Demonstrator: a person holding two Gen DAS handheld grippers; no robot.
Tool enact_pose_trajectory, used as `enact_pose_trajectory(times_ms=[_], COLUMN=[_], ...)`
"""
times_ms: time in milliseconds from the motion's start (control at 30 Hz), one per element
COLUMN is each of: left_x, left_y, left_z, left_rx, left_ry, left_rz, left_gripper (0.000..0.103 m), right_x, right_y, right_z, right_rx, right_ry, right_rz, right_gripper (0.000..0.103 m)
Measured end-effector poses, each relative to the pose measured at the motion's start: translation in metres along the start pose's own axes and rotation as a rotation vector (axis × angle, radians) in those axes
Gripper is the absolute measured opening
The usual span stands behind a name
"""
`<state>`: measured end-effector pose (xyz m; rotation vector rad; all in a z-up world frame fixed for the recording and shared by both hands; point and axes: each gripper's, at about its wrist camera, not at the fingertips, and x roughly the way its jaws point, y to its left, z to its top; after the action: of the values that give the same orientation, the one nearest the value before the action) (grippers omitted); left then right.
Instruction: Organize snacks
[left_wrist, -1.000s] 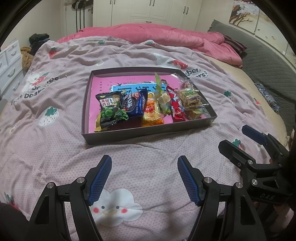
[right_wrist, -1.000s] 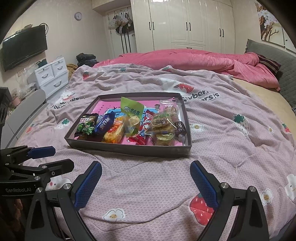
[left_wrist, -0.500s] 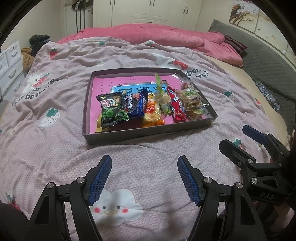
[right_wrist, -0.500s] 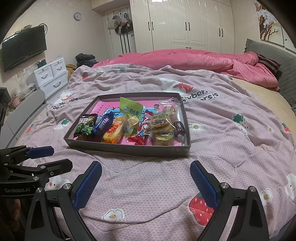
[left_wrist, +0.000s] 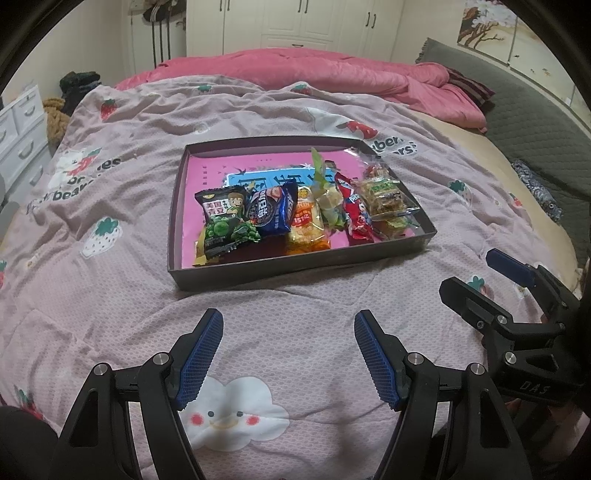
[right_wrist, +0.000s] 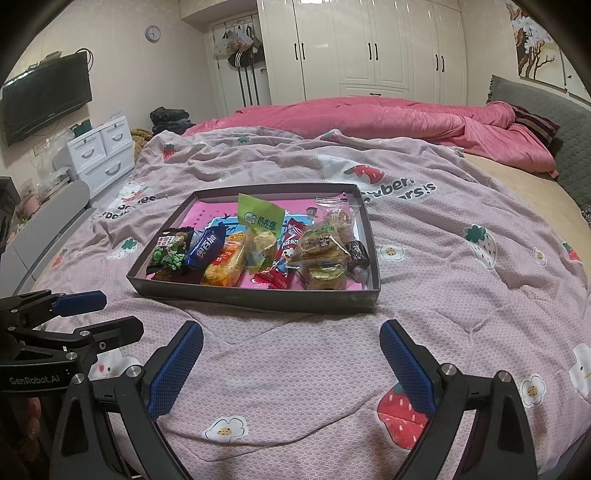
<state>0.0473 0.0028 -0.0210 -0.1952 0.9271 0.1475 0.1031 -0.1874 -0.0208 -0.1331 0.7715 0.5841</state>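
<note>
We read "GenRobot.AI" on the left gripper (right_wrist: 92, 314), "DAS" on the right gripper (left_wrist: 476, 277), "1512" on the orange packet (left_wrist: 306, 230) ahead, and "bears!s" on the bedspread (right_wrist: 424, 192) beyond.

Snack tray (left_wrist: 295, 271) beyond open left tool (left_wrist: 288, 321)

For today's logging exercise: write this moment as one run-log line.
left gripper: open, empty | right gripper: open, empty | snacks: in tray on bed

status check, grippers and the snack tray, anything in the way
Left gripper and right gripper open, empty, short of tray. Snacks in it. Nothing between.
</note>
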Motion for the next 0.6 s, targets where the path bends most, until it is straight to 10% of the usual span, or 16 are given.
enact_pose_trajectory(times_ms=[600], left_x=[0.0091], left_y=[0.0018], left_z=[-0.0016], left_rx=[-0.004], left_ry=[0.021], left_rz=[0.015], left_gripper=[0.075], right_x=[0.0047], right_y=[-0.0026], right_z=[-0.0016], right_rx=[-0.002], right_ry=[0.013], right_rz=[-0.016], right_gripper=[0.099])
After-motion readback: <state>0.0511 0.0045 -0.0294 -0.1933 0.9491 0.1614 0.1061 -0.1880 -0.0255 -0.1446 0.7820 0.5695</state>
